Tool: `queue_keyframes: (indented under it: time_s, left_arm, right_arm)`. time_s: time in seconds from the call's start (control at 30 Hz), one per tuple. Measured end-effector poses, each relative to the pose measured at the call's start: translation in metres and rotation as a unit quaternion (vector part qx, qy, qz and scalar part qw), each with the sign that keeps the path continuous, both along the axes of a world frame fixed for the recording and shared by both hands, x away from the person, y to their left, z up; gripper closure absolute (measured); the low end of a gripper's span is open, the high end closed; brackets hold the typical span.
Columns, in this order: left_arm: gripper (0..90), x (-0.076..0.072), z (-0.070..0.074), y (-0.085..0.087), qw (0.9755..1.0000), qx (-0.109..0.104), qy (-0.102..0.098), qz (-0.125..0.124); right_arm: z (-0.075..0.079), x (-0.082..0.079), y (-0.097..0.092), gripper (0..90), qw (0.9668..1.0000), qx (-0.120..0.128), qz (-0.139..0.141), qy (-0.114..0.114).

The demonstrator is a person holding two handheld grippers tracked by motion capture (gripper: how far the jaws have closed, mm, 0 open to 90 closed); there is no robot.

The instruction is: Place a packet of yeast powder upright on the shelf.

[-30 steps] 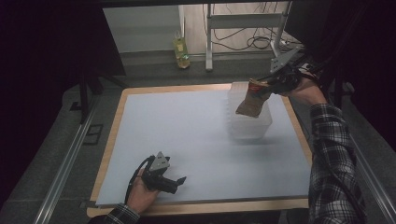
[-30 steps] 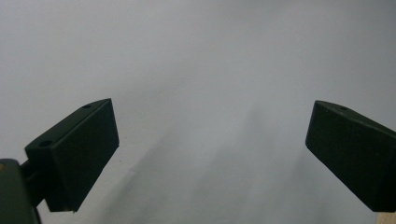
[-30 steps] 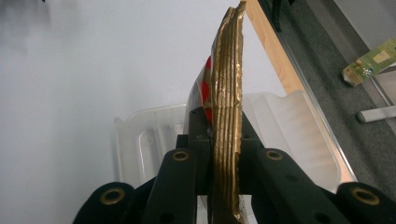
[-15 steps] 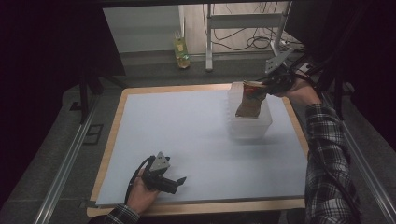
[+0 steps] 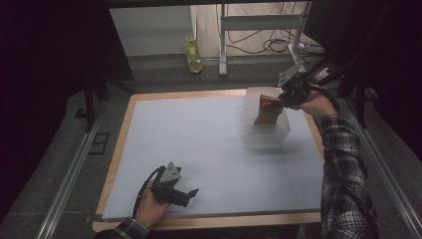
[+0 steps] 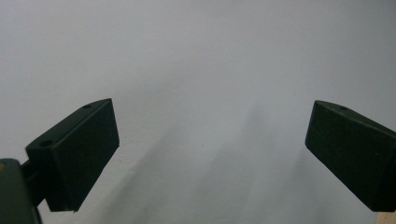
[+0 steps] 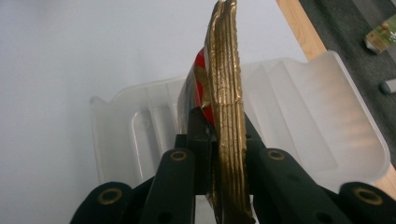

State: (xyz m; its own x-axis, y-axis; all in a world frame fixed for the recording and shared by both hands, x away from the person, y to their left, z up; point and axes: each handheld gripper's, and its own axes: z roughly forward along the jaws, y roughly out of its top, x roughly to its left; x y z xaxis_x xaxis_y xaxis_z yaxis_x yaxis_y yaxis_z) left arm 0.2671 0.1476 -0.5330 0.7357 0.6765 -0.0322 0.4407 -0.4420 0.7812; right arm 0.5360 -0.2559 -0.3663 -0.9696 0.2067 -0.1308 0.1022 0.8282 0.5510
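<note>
A gold and red snack bag [image 5: 267, 112] hangs partly inside a clear plastic bin [image 5: 266, 135] at the back right of the pale mat. My right gripper [image 5: 278, 102] is shut on the bag's crimped top edge [image 7: 225, 116], with the bin [image 7: 322, 121] below it in the right gripper view. Near the front edge, my left gripper [image 5: 191, 193] rests on the mat in a hand. Its jaws stand wide apart over the bare mat, and the pads [image 6: 74, 158] hold nothing.
The pale mat [image 5: 199, 139] lies on a wooden-edged board [image 5: 119, 144]. Metal rails run along both sides. Beyond the far edge stand a green packet [image 5: 193, 56], table legs and cables.
My right gripper has lowered the snack bag further down into the clear bin. The left gripper has stayed where it was.
</note>
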Motion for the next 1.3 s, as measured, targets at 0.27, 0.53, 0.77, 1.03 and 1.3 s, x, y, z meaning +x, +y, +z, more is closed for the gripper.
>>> queue_keyframes:
  time_s: [0.27,0.53,0.77,1.03,1.3]
  left_arm:
    - [3.0,-0.001,0.000,-0.001,1.0000,0.006,-0.001,-0.001]
    - [3.0,-0.001,0.000,-0.002,1.0000,0.005,-0.004,0.000]
    - [2.9,-0.001,0.000,-0.002,1.0000,0.008,-0.006,0.000]
    - [2.9,0.000,-0.001,-0.003,1.0000,0.008,-0.003,-0.002]
    - [2.9,0.000,-0.001,-0.004,1.0000,0.009,-0.002,-0.002]
  right_arm:
    - [-0.006,-0.002,-0.002,76.4,0.9998,-0.015,-0.015,0.001]
    - [-0.005,-0.008,-0.007,62.1,0.9998,0.004,-0.018,0.002]
    - [-0.005,-0.015,-0.004,42.9,0.9995,0.016,-0.028,-0.002]
    - [0.001,-0.024,0.000,32.5,0.9975,0.038,-0.053,-0.027]
    - [0.006,-0.032,0.001,19.8,0.9949,0.066,-0.070,-0.032]
